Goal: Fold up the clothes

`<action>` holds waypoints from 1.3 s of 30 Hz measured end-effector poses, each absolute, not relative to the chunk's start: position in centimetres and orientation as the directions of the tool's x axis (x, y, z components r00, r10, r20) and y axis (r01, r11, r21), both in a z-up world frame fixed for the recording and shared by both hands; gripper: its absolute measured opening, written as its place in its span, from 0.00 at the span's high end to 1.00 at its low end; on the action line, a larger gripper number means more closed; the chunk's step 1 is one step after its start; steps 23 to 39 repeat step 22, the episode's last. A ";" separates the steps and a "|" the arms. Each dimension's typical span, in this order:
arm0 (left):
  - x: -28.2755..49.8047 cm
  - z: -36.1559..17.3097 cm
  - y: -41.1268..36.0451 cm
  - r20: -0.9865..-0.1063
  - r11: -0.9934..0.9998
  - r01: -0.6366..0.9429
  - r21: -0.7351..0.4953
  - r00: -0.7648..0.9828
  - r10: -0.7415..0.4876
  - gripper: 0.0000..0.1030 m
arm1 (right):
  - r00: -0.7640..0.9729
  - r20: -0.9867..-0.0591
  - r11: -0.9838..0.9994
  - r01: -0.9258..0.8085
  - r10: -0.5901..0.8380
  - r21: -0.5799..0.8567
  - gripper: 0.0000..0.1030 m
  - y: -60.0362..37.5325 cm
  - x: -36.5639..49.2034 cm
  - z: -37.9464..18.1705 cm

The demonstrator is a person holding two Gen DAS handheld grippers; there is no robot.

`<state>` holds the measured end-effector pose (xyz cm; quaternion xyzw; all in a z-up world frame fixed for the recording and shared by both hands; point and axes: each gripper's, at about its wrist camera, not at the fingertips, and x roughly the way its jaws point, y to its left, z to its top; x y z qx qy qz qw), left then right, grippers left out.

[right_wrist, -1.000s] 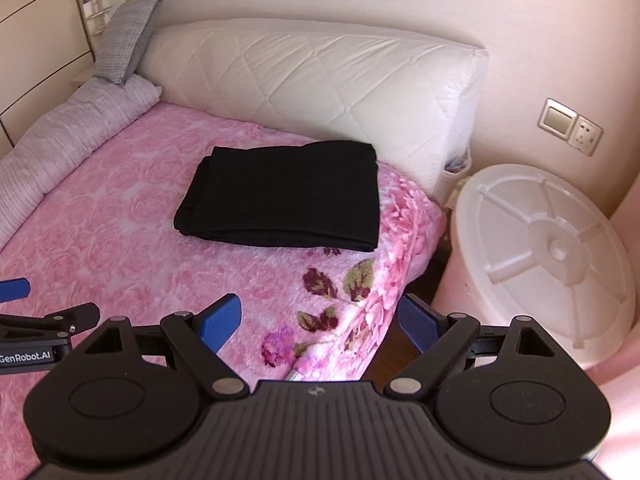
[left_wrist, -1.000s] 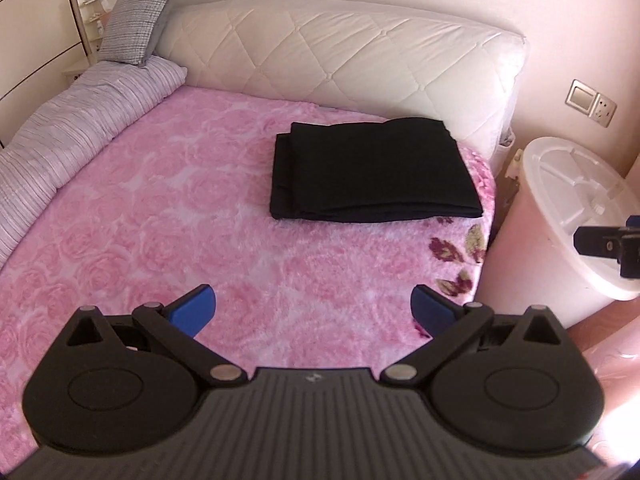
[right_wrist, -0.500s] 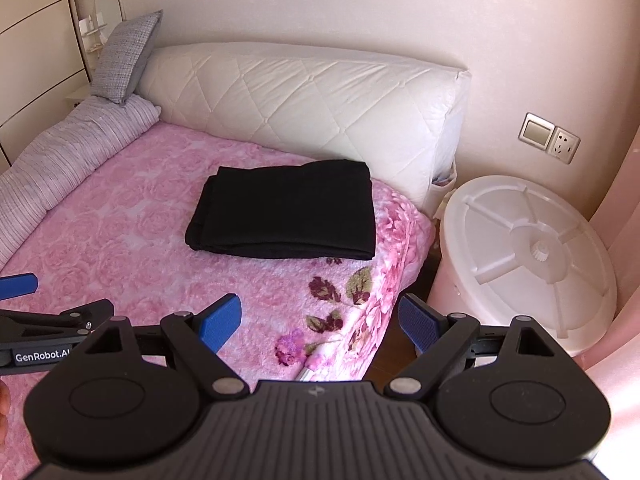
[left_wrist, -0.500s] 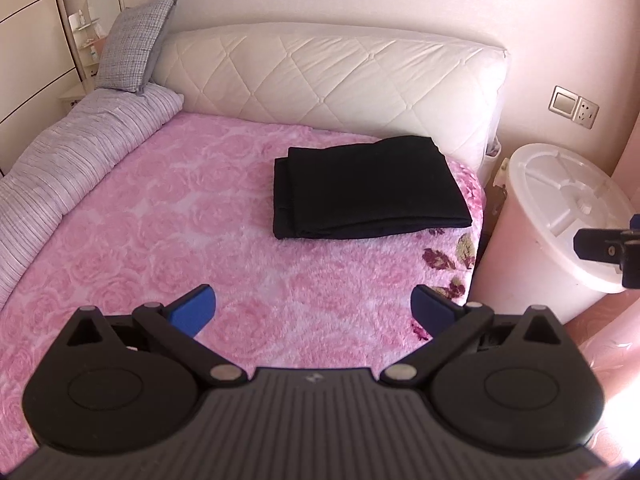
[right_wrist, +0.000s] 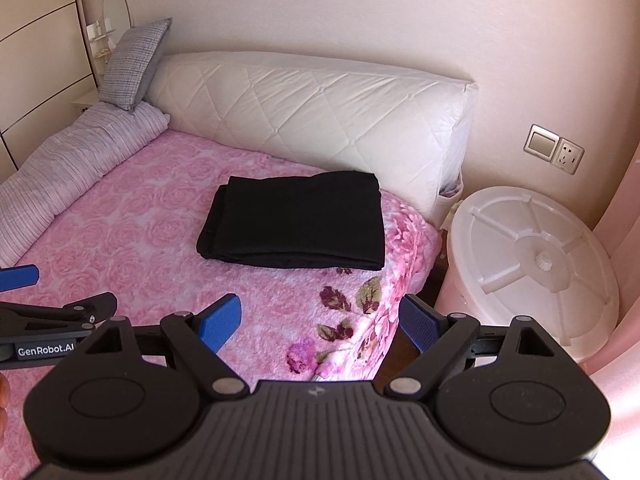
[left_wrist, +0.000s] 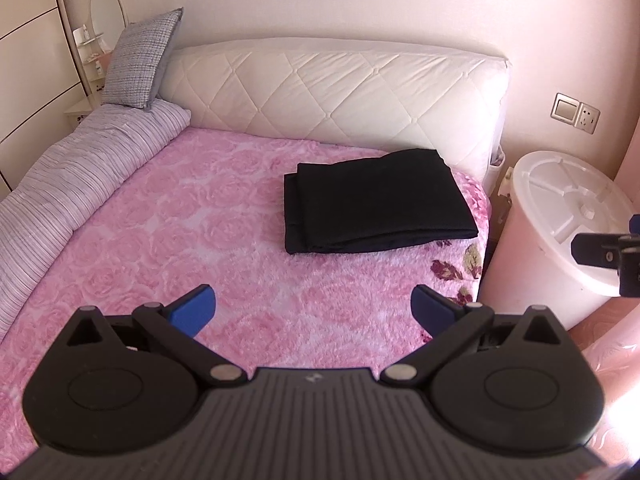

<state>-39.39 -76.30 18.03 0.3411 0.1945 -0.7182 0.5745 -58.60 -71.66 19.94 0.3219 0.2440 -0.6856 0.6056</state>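
Observation:
A black garment (left_wrist: 372, 200) (right_wrist: 296, 220) lies folded into a flat rectangle on the pink rose-patterned bedspread (left_wrist: 200, 240) (right_wrist: 140, 240), near the bed's right edge and the headboard. My left gripper (left_wrist: 314, 310) hovers well short of it, open, with nothing between its blue pads. My right gripper (right_wrist: 320, 322) is also open and empty, held back over the bed's right corner. In the right wrist view the left gripper's side (right_wrist: 48, 320) shows at the left edge. One finger of the right gripper (left_wrist: 600, 254) pokes in at the right of the left wrist view.
A white quilted headboard (left_wrist: 332, 92) (right_wrist: 320, 112) backs the bed. A grey striped duvet (left_wrist: 72, 184) and a grey pillow (left_wrist: 140, 60) lie along the left side. A white lidded bin (left_wrist: 560, 232) (right_wrist: 536, 264) stands right of the bed under a wall socket (right_wrist: 554, 154).
Both grippers have pulled back and up from the folded garment, so it looks smaller and farther away. More of the wall and headboard shows. Both stayed open.

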 end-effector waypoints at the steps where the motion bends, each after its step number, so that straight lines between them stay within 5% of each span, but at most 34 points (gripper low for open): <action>1: -39.4 18.1 -76.3 -0.713 -0.263 0.958 0.112 -0.107 -0.693 0.01 | -0.059 -0.737 -0.148 0.987 -0.673 0.056 0.14 -71.7 -58.6 20.0; 39: -39.7 18.3 -75.6 -0.697 -0.265 0.960 0.093 -0.127 -0.706 0.01 | -0.055 -0.737 -0.144 0.988 -0.673 0.057 0.14 -71.1 -58.8 20.1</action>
